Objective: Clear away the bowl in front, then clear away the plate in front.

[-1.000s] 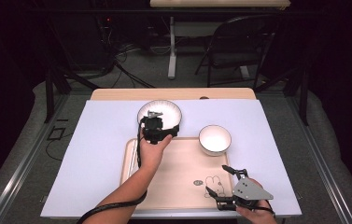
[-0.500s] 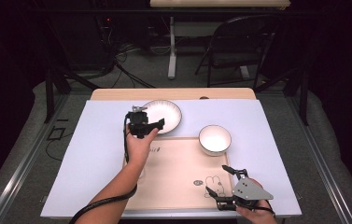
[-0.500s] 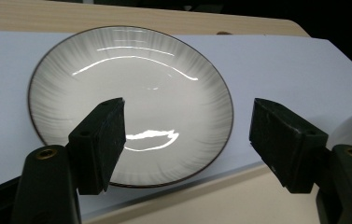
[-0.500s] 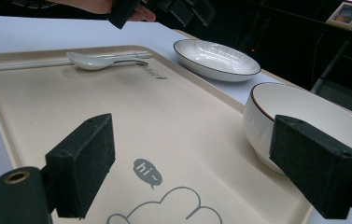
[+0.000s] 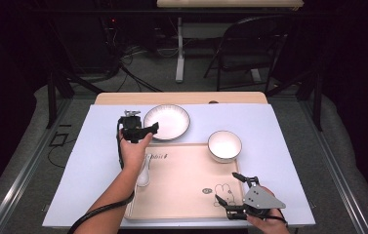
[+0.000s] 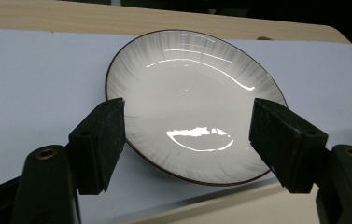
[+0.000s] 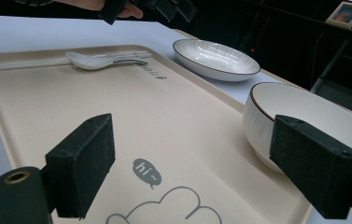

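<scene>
A white ribbed plate (image 5: 167, 122) with a dark rim lies on the white mat behind a beige tray (image 5: 181, 175). My left gripper (image 5: 150, 127) hovers at the plate's left edge, open, with nothing between its pads. In the left gripper view the plate (image 6: 192, 88) lies just beyond the spread jaws of that gripper (image 6: 187, 128). A white bowl (image 5: 224, 145) stands on the tray's far right corner. My right gripper (image 5: 227, 186) rests open over the tray's near right part, and in its own view this gripper (image 7: 192, 172) frames the tray (image 7: 71, 102) and the bowl (image 7: 304, 116).
A white spoon (image 5: 144, 173) lies on the tray's left side, and the right gripper view shows the spoon (image 7: 94, 60) beside a pale stick (image 7: 24, 64). The white mat (image 5: 89, 151) covers a wooden table (image 5: 181, 97). Beyond it stand a chair and table legs.
My left gripper has moved left, from over the plate to its left edge, still open. The right gripper has kept still.
</scene>
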Motion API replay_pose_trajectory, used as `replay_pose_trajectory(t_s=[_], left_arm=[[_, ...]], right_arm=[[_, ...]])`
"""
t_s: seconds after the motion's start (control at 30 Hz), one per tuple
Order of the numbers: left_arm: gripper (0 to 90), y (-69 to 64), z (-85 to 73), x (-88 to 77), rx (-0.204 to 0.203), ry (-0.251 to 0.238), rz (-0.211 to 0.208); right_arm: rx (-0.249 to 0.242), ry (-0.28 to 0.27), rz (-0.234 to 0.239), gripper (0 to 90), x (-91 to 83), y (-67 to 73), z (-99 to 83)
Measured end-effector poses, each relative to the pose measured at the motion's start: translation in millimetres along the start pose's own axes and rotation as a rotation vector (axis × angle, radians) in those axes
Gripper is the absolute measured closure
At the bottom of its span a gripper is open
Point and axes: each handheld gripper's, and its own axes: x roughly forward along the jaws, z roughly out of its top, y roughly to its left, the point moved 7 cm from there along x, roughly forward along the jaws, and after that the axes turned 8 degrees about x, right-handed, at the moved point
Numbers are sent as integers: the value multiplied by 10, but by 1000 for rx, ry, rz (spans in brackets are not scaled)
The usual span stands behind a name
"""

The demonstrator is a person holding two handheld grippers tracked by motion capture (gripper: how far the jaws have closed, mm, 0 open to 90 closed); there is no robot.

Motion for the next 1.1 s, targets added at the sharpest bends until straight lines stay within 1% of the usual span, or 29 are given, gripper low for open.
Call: replay_pose_trajectory(t_s=[0.13, 0.3, 0.33, 0.43, 0.47, 0.53, 0.6, 0.7, 0.77, 0.87, 1.0, 1.1], left_arm=[[275, 75, 15, -20, -6, -9, 22], [277, 158, 37, -40, -21, -14, 29], [278, 178, 43, -41, -30, -18, 25], [280, 233, 37, -39, -36, -11, 31], [282, 253, 33, -38, -45, -7, 32], [292, 294, 29, -40, -64, -3, 22], [303, 339, 29, -42, -82, -4, 26], [312, 402, 19, -36, -102, 8, 31], [340, 435, 19, -35, -110, 13, 36], [369, 476, 29, -32, -111, 21, 36], [382, 512, 56, -18, -133, 20, 40], [384, 541, 77, 4, -135, 17, 48]], right_arm=[[1, 0, -1, 135, 0, 0, 0], [2, 0, -1, 135, 2, 2, 1], [1, 0, -1, 135, 2, 2, 1], [0, 0, 0, 135, 6, 1, 1], [-2, -1, -1, 135, 8, 0, 1], [1, 0, -1, 135, 6, 2, 0], [1, 0, -1, 135, 4, 2, 0], [1, 0, 1, 135, 6, 6, 2], [0, 0, 2, 135, 6, 7, 2], [1, 0, -1, 135, 5, 2, 1], [0, 0, -1, 135, 6, 1, 0], [-1, -1, -1, 135, 7, 2, 2]])
